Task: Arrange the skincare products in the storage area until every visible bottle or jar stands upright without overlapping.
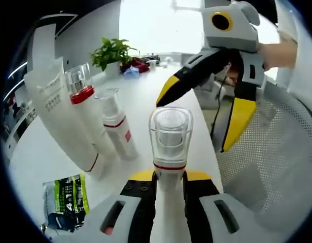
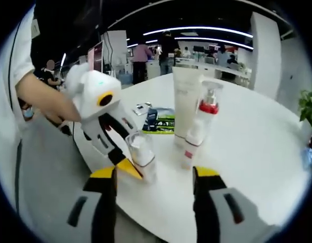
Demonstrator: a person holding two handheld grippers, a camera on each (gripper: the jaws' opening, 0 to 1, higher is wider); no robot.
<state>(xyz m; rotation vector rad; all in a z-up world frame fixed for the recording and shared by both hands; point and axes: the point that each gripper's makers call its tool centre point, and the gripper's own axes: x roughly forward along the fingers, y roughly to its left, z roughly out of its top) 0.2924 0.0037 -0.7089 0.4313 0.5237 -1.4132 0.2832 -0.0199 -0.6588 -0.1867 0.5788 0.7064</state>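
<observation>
In the left gripper view, the left gripper (image 1: 169, 178) pinched a white bottle (image 1: 170, 152) below its clear, rounded cap, its yellow-tipped jaws pressed against the neck on both sides. The bottle stood over the near edge of a smooth white table (image 1: 145, 96). Farther back, a tall flat tube (image 1: 57, 114), a pump bottle (image 1: 87, 109) with a red collar and clear cap, and a shorter pump (image 1: 117, 129) stood upright, close together. A glossy green packet (image 1: 67, 200) lay flat near them. The right gripper (image 1: 206, 109) hung beside the table with its black, yellow-tipped jaws spread wide, above a mesh chair (image 1: 277, 152). A leafy plant (image 1: 111, 53) stood at the far end.

In the right gripper view, the right gripper (image 2: 154, 174) had its jaws spread, nothing between them. The left gripper (image 2: 133, 164) held the clear-capped bottle (image 2: 142, 154) at the table edge. The tube (image 2: 185, 98), the pump bottle (image 2: 204, 119) and the packet (image 2: 160, 121) sat beyond.
</observation>
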